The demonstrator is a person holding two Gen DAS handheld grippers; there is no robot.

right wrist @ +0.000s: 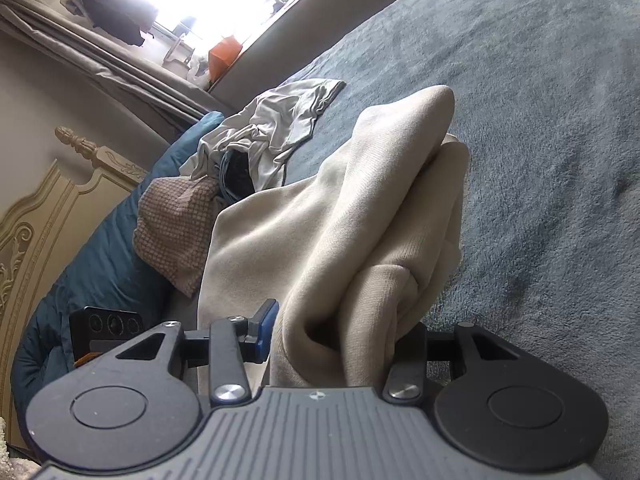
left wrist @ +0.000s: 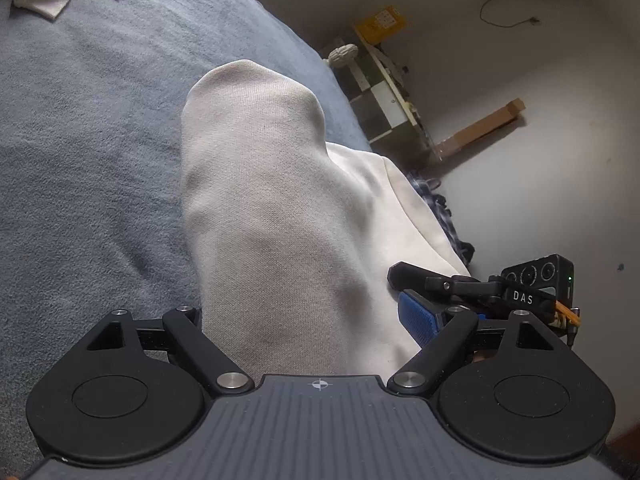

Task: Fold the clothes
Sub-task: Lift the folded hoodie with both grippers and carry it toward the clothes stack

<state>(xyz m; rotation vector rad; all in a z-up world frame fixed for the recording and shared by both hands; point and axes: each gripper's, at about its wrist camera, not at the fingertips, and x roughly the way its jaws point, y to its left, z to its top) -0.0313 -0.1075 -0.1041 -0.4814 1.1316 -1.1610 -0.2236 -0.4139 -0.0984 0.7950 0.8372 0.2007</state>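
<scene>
Two hand-held claws, each gripping bunched cream cloth [left wrist: 272, 208].

The left claw [left wrist: 308, 320] has its jaws set wide, thick folds of the cloth filling the gap; its fingertips are hidden under the fabric. The right claw [right wrist: 336, 332] is narrower, jaws pressed against a gathered wad, one blue pad [right wrist: 267, 330] showing. Both point somewhat downward. The right claw's fingers [left wrist: 416, 316] reach in just beside the left claw.
</scene>
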